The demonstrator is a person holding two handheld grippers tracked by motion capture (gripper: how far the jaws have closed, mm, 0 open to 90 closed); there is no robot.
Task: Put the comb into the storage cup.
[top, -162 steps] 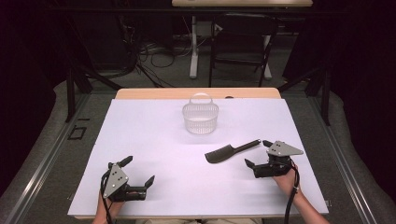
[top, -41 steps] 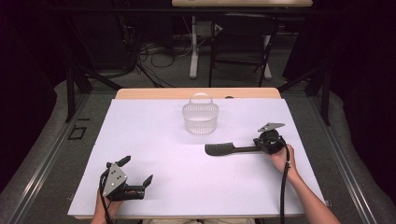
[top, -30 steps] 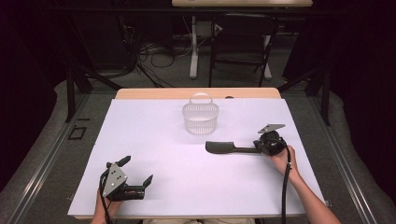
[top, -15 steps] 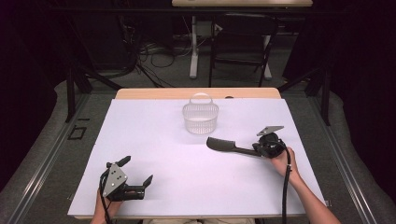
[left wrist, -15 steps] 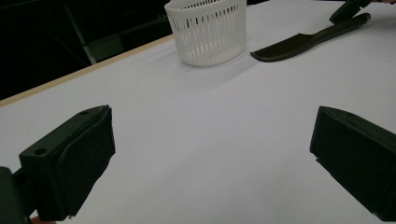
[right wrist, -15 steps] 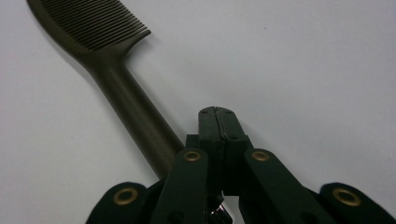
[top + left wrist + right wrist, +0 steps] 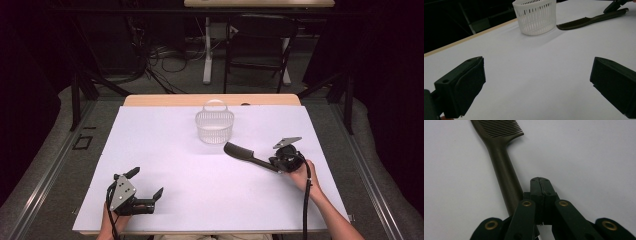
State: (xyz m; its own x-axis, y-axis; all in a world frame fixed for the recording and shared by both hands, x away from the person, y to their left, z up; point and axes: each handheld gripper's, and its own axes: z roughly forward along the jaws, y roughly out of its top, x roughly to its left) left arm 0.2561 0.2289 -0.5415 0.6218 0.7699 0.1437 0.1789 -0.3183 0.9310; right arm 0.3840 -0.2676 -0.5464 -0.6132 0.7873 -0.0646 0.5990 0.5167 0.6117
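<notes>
Left gripper (image 7: 145, 192): rests on the white table cover (image 7: 165, 150) at the near left corner, held by the person's left hand (image 7: 114, 220). Its jaws stand wide apart with bare cover between them, as the left gripper view confirms.

White slotted basket (image 7: 214, 125): upright near the far middle of the cover, with a thin hoop handle; apart from both grippers.

Black comb (image 7: 246, 154): just right of and nearer than the basket, toothed head toward the basket, handle running back to the right gripper. In the high view the head appears raised off the cover.

Right gripper (image 7: 281, 162): at the right of the cover, in the person's right hand (image 7: 300, 175). In the right gripper view the jaws meet pad to pad, and the comb handle (image 7: 505, 175) passes along their left side and under the gripper body. Whether the handle is clamped cannot be told.
</notes>
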